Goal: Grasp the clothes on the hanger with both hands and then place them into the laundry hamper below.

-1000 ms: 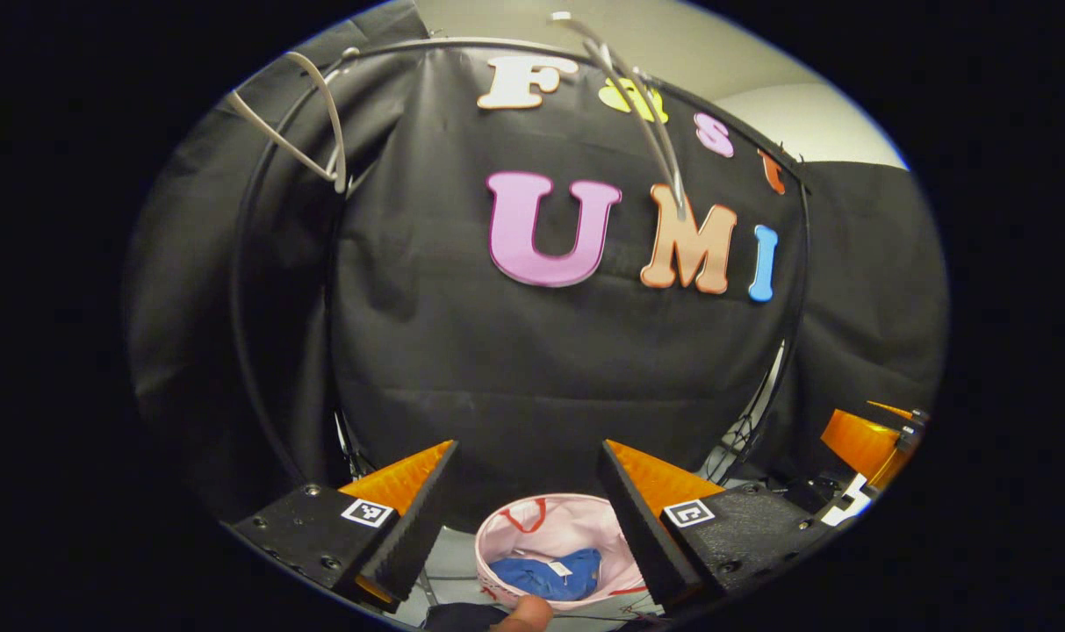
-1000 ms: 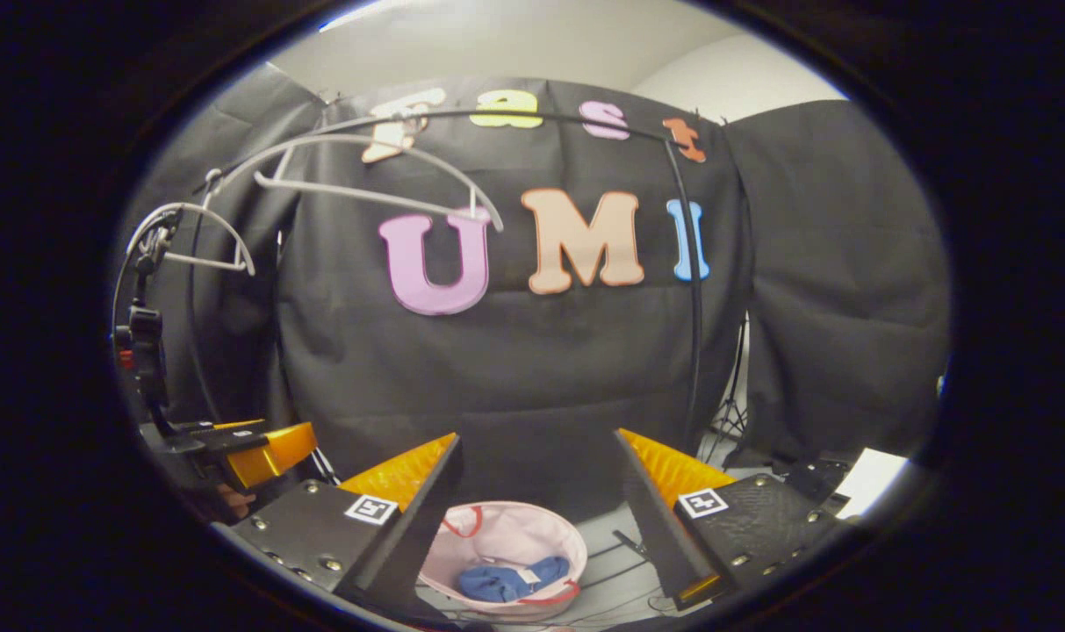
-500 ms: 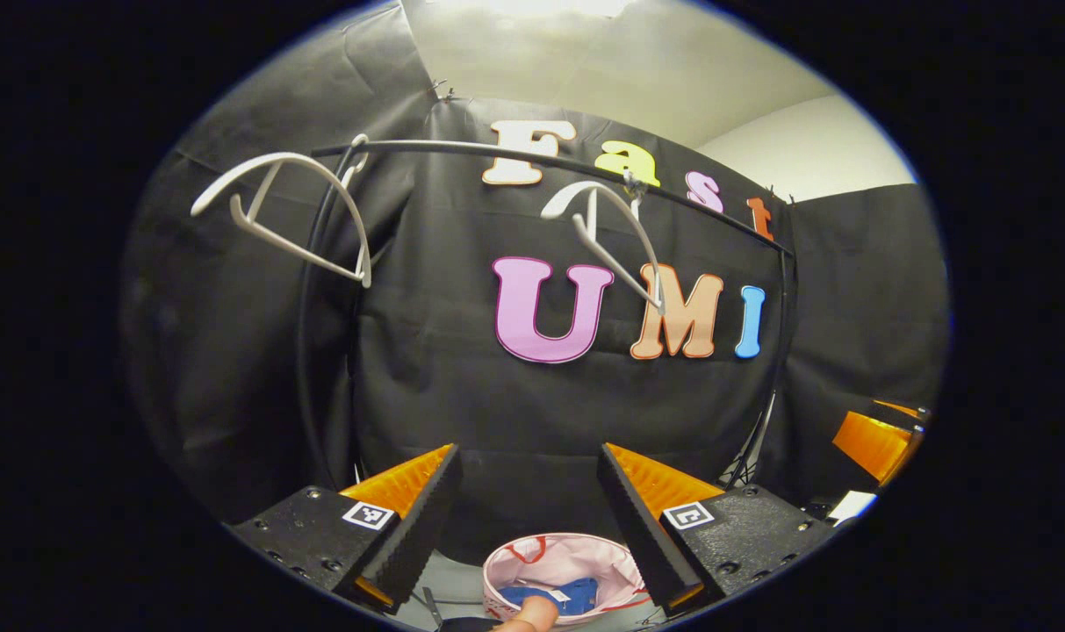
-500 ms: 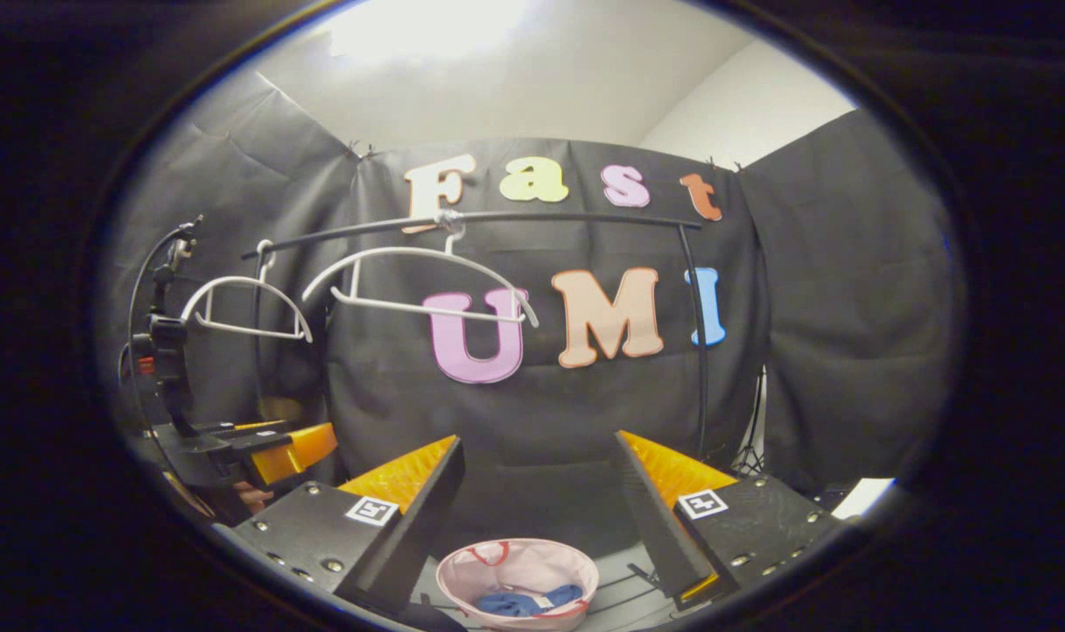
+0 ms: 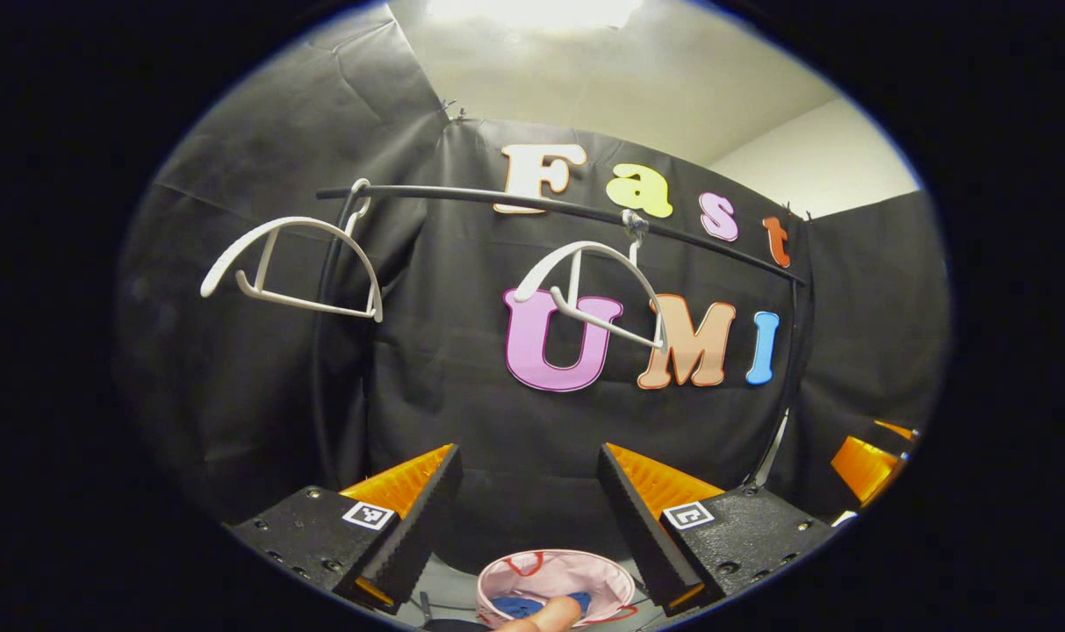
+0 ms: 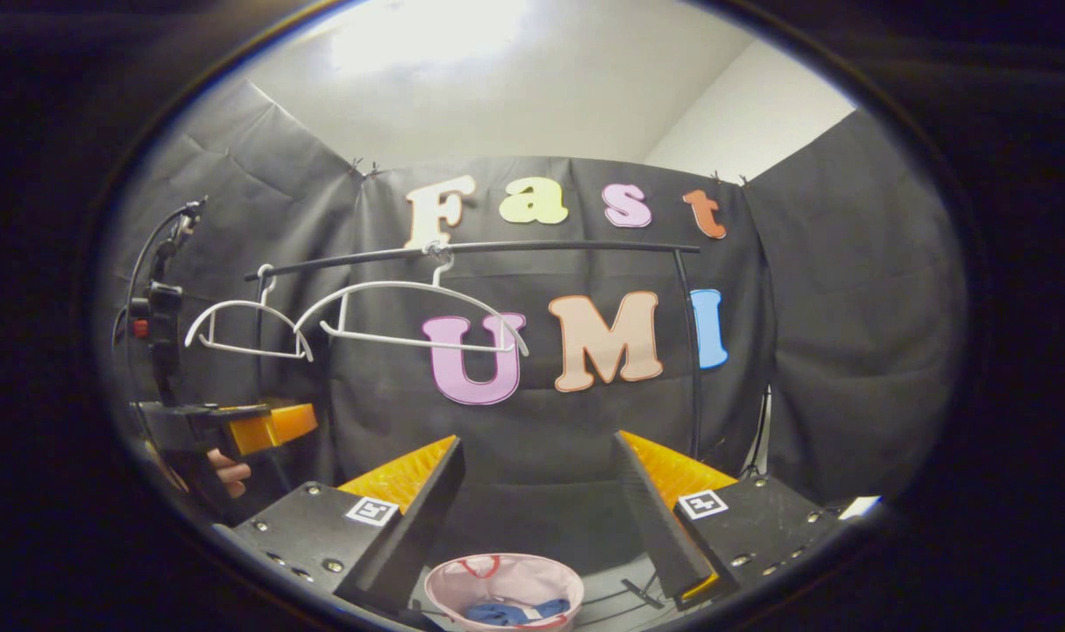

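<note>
The black metal garment rail [image 6: 497, 250] spans the booth, and from it hang two bare white plastic hangers — one near the rail's end [image 6: 247, 326] and one nearer its middle [image 6: 413, 316]; neither carries any clothing. Below, on the floor, sits the round pale-pink fabric laundry hamper with red trim [image 6: 507, 581], and the blue garment [image 6: 510, 610] lies crumpled inside it, so I judge the placing done and the step in hand to be a clean retreat.

The right gripper with orange-and-black fingers [image 6: 539, 518] is high above the hamper, its fingers wide apart and empty; the left gripper of the same make [image 5: 525, 522] is likewise spread with nothing between the pads, and a fingertip [image 5: 545, 614] of the holding hand shows at its lower edge, in front of the hamper.

To do this well, draw both grippers back level and apart from each other; keep them below the hangers, so no finger hooks a bar and sets it swinging — and leave the jaws spread, since nothing remains to clamp.
</note>
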`<act>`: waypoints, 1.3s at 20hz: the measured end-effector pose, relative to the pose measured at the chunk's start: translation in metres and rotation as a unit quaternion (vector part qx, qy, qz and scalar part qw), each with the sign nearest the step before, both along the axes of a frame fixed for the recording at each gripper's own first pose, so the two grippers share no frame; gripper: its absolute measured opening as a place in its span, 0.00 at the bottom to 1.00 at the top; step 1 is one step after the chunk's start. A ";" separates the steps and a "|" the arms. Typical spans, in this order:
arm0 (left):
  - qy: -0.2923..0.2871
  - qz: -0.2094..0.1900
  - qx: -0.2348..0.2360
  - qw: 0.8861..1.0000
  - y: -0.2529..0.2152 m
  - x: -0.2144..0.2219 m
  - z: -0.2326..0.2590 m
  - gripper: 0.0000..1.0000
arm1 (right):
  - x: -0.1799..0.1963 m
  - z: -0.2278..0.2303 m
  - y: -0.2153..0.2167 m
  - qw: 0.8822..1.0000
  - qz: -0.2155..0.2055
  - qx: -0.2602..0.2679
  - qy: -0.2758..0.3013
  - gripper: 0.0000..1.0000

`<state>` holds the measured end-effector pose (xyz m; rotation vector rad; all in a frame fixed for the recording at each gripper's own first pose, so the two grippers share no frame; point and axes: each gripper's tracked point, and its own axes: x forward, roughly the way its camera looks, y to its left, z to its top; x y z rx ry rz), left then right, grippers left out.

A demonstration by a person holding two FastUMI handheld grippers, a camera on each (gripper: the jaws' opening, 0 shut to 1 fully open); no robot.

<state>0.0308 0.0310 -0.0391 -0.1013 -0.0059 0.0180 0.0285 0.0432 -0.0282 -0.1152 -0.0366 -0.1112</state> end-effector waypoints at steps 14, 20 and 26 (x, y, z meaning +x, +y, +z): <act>-0.008 0.027 0.005 1.000 -0.059 0.027 -0.011 0.92 | 0.007 0.014 -0.061 0.999 0.021 0.021 -0.034 1.00; 0.004 0.011 0.019 1.000 -0.075 0.035 -0.029 0.93 | 0.006 -0.001 -0.059 0.999 0.043 0.016 -0.020 1.00; -0.009 -0.012 0.040 0.999 -0.085 0.038 -0.029 0.92 | 0.019 -0.019 -0.062 0.999 0.042 0.013 0.001 0.96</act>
